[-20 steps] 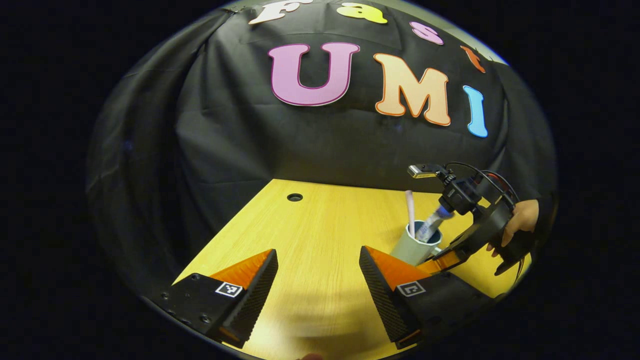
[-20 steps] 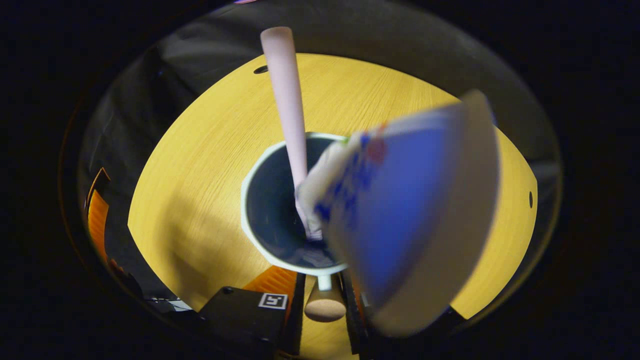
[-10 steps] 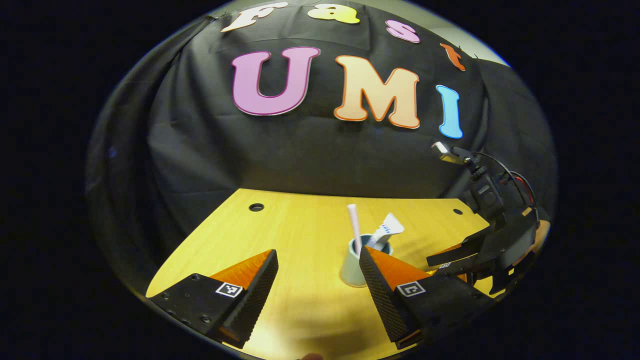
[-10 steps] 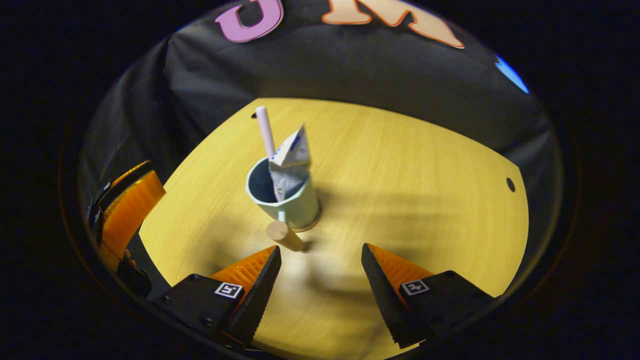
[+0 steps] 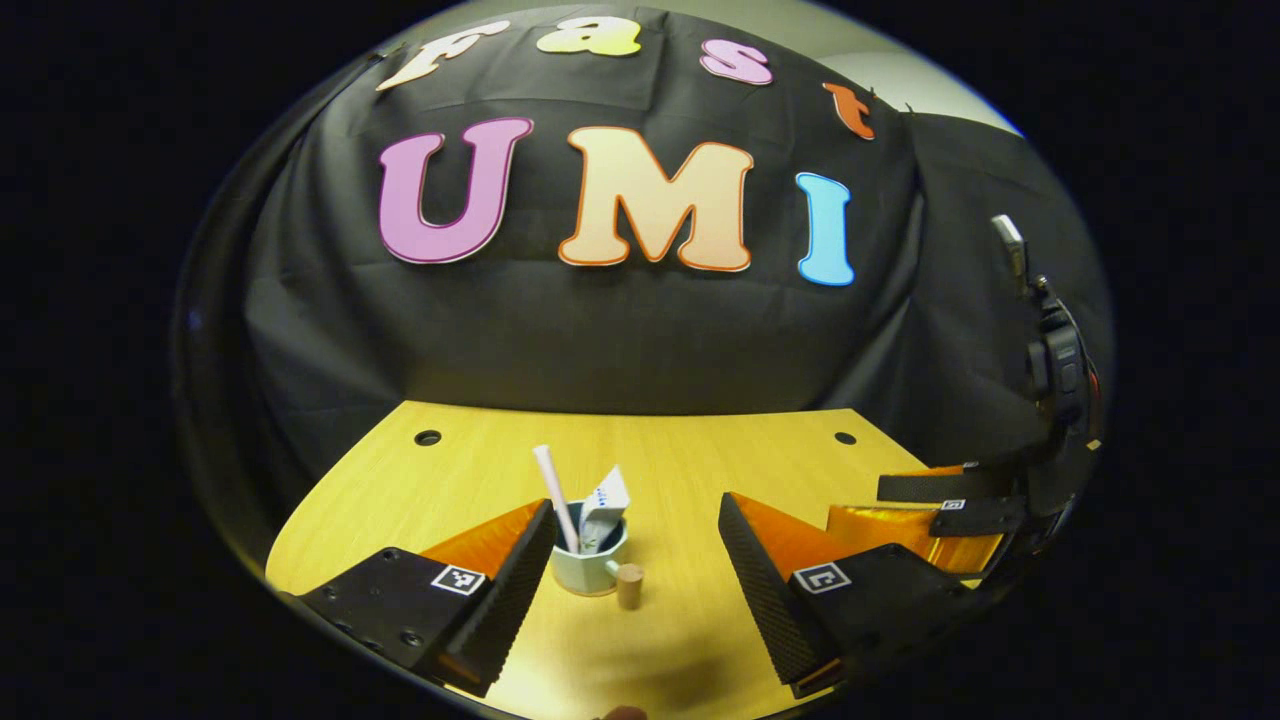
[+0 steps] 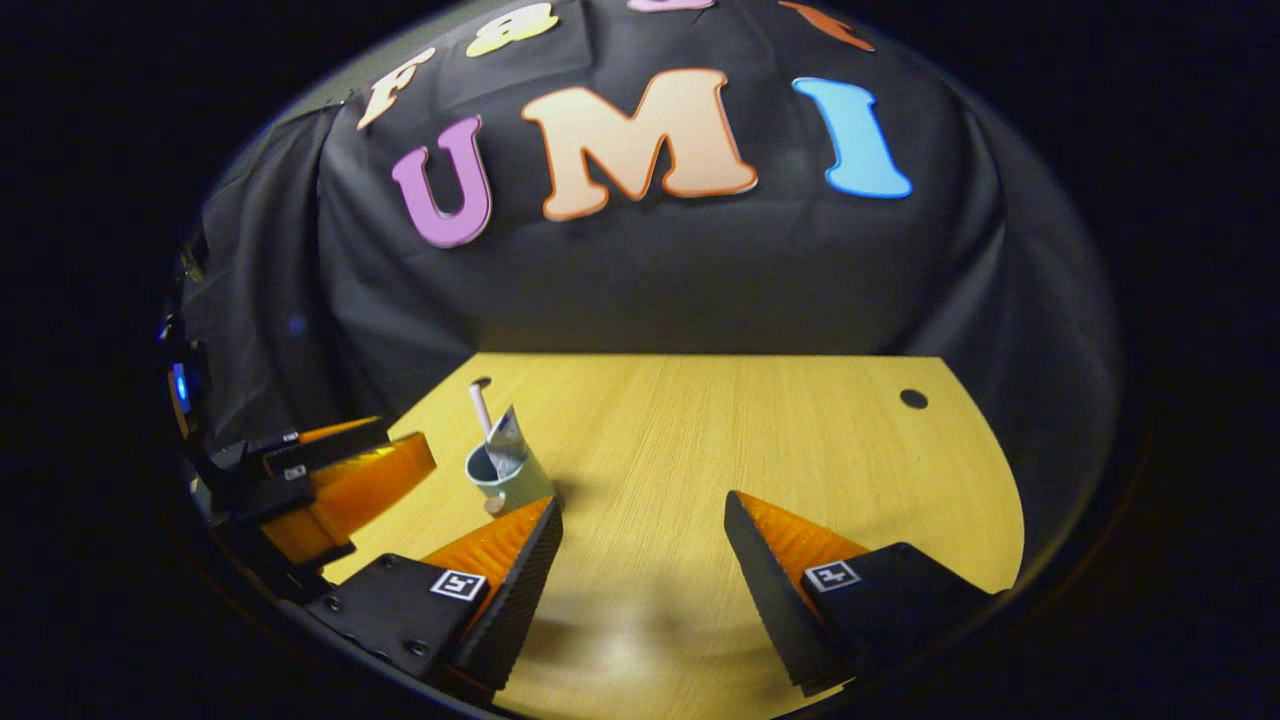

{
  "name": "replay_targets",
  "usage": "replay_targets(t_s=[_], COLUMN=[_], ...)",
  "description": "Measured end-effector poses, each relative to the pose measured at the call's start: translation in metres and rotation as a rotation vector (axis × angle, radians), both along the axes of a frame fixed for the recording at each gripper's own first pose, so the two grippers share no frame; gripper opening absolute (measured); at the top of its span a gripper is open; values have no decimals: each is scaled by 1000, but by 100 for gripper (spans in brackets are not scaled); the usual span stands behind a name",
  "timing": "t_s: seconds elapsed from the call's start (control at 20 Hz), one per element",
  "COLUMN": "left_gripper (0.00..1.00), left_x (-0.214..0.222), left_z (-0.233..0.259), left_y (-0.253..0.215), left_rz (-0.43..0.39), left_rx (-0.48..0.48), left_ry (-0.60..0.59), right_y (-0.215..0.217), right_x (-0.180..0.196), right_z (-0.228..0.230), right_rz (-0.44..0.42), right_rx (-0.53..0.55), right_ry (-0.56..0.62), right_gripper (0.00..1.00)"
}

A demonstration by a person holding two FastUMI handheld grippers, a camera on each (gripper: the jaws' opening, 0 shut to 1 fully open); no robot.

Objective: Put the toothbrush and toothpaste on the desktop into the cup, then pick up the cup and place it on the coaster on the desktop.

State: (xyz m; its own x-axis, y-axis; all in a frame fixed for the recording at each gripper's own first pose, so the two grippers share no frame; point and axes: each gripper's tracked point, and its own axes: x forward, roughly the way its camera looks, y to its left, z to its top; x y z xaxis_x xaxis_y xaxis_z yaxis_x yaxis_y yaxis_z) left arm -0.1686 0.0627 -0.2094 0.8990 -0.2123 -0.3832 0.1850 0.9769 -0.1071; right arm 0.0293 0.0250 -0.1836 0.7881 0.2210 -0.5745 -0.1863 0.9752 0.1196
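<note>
A pale green cup [image 5: 590, 570] stands upright on the yellow desktop [image 5: 690, 460]. A pink toothbrush [image 5: 553, 490] and a white-and-blue toothpaste tube [image 5: 606, 505] stick out of it. Its wooden handle knob [image 5: 629, 586] points toward the camera. My left gripper [image 5: 637, 570] is open, and the cup is seen just beyond its left finger, apart from it. My right gripper [image 6: 640, 560] is also open and holds nothing. From there the cup [image 6: 508, 482] with brush [image 6: 481, 408] and tube [image 6: 505, 440] lies ahead to the left. Whether a coaster lies under the cup I cannot tell.
The black cloth wall closes off the back of the desk. Two small round holes [image 5: 428, 437] [image 5: 845, 437] sit near the far corners. The right gripper [image 5: 940, 505] shows at the right edge of the left gripper view, and the left gripper [image 6: 330, 470] at the left of the right gripper view.
The right gripper, narrow around the cup's wooden handle a second ago, has opened and drawn back and up. The left gripper has swung right, bringing the cup to the middle of its view.
</note>
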Motion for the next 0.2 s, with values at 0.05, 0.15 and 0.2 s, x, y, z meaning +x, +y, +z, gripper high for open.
replay_targets(t_s=[0.05,0.15,0.2], left_gripper=[95,95,95], left_x=[-1,-2,-3], left_z=[5,16,22], left_y=[-5,-13,-15], left_rz=[-4,-3,1], left_rx=[-2,-5,-7], left_ry=[-9,-31,-43], right_y=[-5,-17,-20], right_x=[-1,-2,-1], right_z=[9,31,41], right_rz=[-8,-23,-33], right_rx=[14,42,52], right_ry=[-53,-144,-185], right_gripper=[99,99,99])
